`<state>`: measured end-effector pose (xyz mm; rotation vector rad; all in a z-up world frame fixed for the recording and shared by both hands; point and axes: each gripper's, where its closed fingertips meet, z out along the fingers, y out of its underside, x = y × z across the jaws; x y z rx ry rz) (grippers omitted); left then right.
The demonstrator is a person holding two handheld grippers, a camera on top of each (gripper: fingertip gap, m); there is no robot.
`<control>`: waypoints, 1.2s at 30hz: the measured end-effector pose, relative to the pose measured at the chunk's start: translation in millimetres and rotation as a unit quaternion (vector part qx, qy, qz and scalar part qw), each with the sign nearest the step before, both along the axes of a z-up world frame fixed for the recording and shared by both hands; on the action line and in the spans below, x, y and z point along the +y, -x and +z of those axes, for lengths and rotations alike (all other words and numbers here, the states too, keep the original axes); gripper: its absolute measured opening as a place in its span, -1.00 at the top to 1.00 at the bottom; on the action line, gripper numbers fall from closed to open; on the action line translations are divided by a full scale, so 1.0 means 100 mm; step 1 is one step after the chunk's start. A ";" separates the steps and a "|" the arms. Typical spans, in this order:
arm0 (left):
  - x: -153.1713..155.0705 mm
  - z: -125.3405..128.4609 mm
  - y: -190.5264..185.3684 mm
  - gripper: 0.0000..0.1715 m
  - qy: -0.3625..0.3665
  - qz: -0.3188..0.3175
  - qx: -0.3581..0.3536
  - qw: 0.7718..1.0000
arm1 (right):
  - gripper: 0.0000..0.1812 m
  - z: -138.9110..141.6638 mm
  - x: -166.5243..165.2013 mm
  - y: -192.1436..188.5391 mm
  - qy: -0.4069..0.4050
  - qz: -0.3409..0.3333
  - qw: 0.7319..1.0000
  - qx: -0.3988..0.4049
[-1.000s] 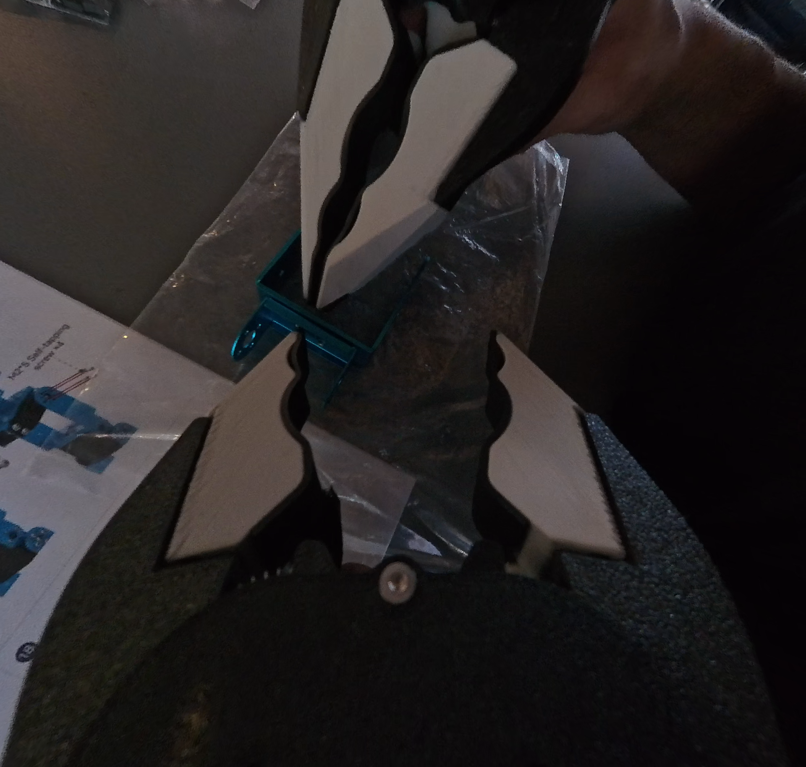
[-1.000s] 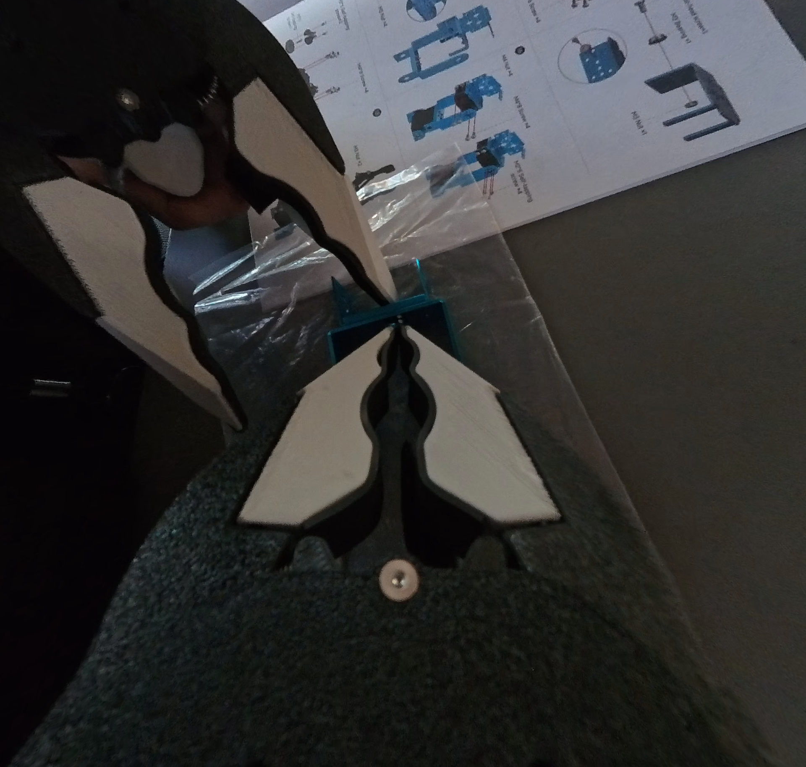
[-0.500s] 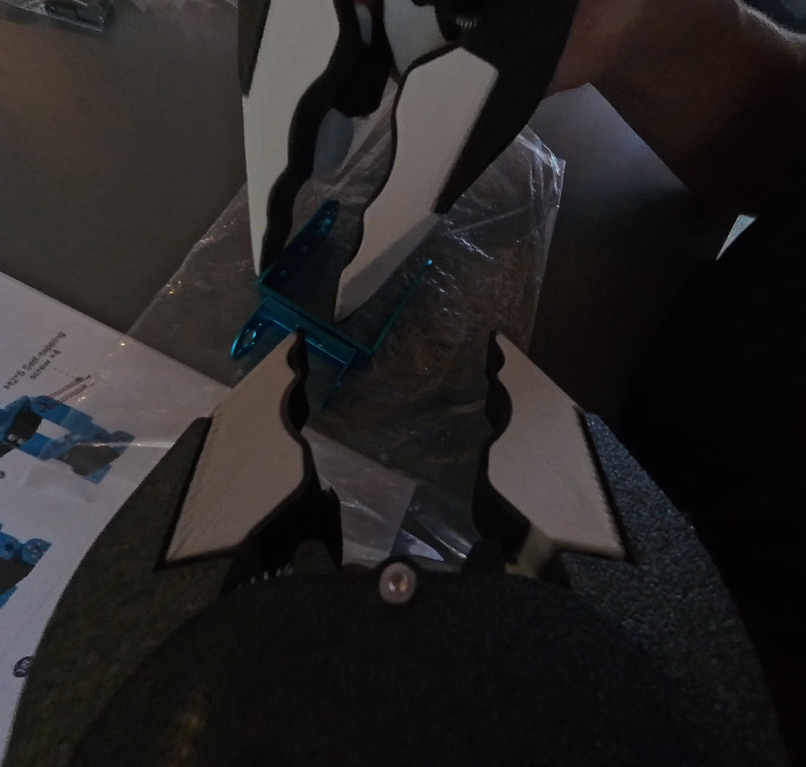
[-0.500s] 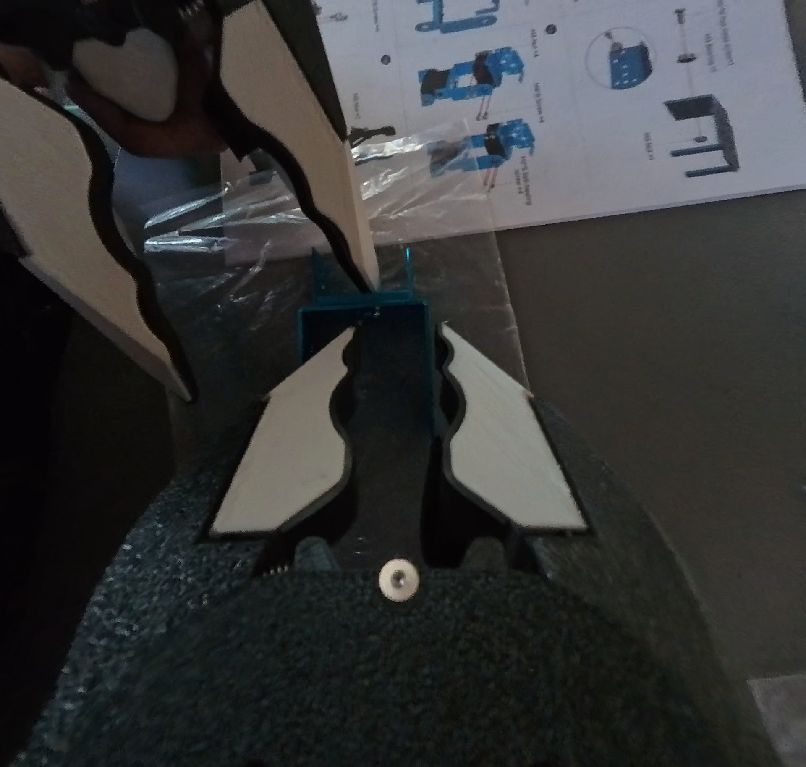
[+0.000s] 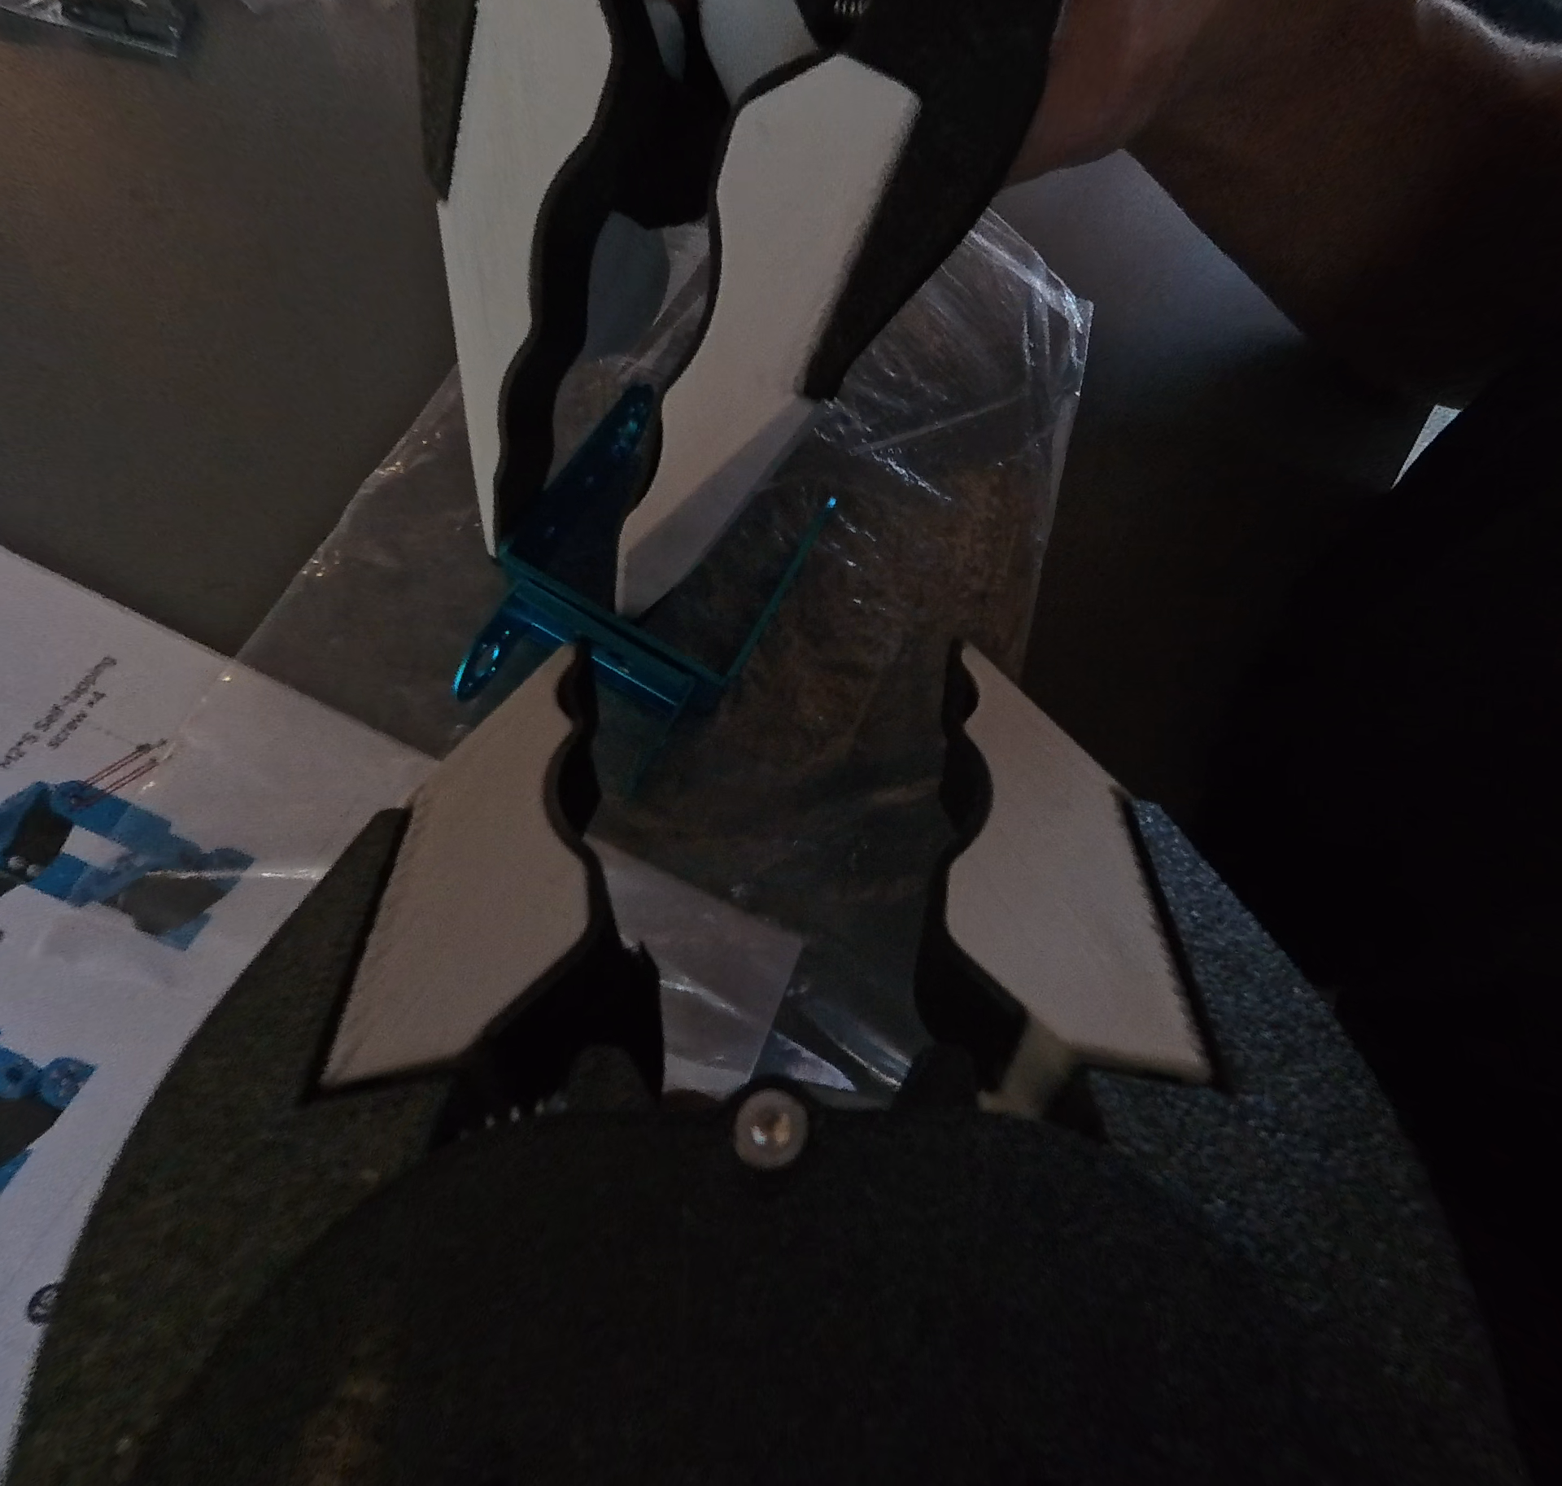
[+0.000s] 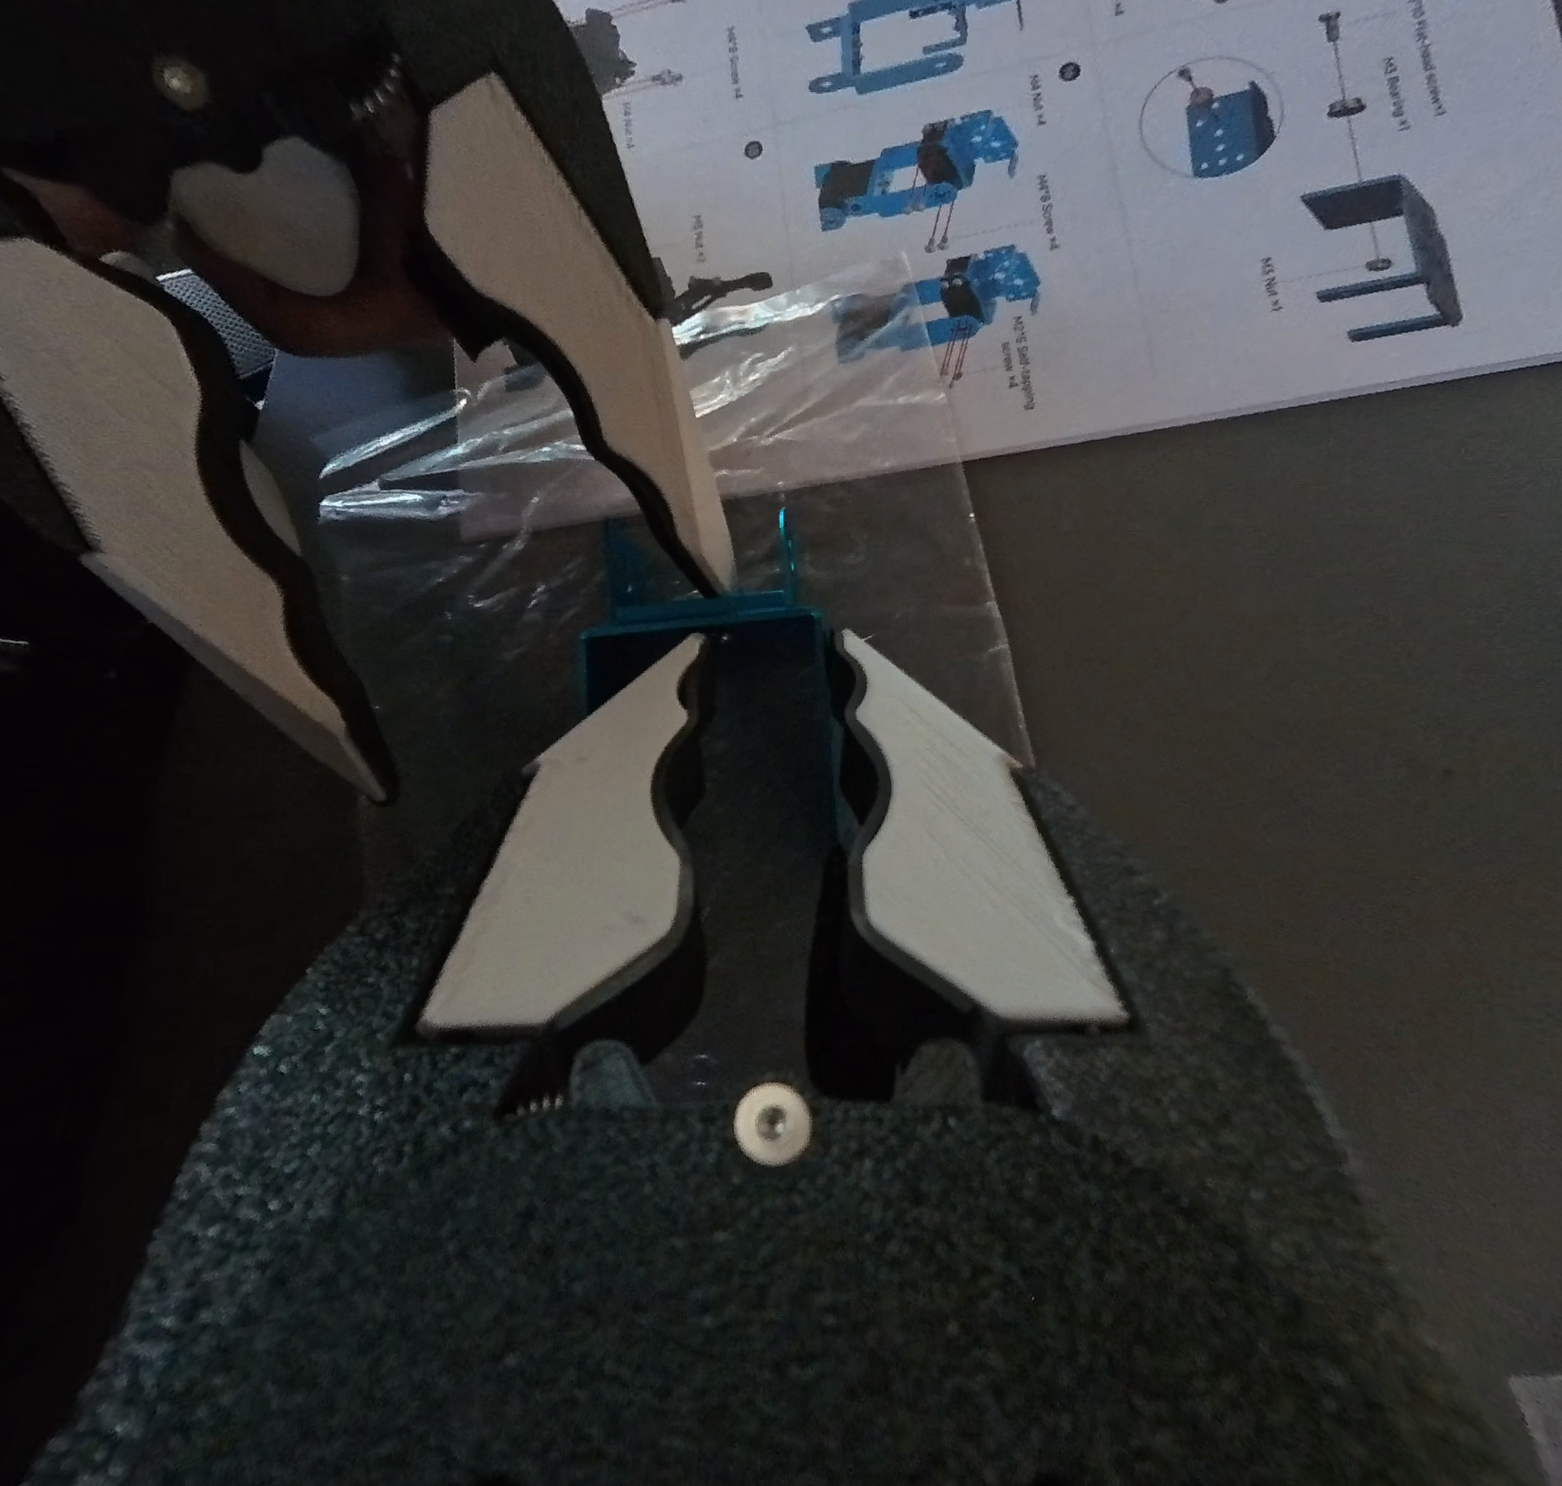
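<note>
A blue metal U-shaped bracket [image 5: 642,667] stands on a clear plastic bag [image 5: 930,473] on the table. My right gripper [image 6: 771,638] is open, and its fingers straddle one upright arm of the bracket [image 6: 630,579]. In the left wrist view the right gripper [image 5: 562,574] comes down from above, with the blue arm showing between its fingers. My left gripper [image 5: 765,659] is open and empty. Its left fingertip is at the bracket's crossbar. In the right wrist view the left gripper [image 6: 549,689] reaches in from the upper left.
A white instruction sheet [image 6: 1183,177] with blue part drawings lies beyond the bag and also shows in the left wrist view [image 5: 127,811]. Small bags of parts [image 5: 110,0] lie at the far left. A person's forearm [image 5: 1268,135] holds the right gripper.
My right gripper was shut at the bracket's edge one second ago. It has opened and now stands over the bracket's upright arm. The left gripper has stayed open and hardly moved.
</note>
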<state>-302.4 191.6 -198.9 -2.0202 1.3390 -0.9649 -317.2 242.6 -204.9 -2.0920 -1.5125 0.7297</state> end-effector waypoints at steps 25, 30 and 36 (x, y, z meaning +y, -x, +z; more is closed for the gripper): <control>-0.01 -0.01 0.00 0.04 -0.002 0.000 0.005 1.000 | 0.72 0.01 -0.02 0.01 0.042 -0.005 0.999 0.021; -0.01 -0.01 0.00 0.04 -0.002 0.001 0.004 1.000 | 0.73 0.02 -0.02 0.00 0.050 -0.009 0.998 0.026; -0.01 -0.01 0.00 0.04 -0.003 0.001 0.004 1.000 | 0.73 0.02 -0.02 0.00 0.063 -0.011 0.997 0.031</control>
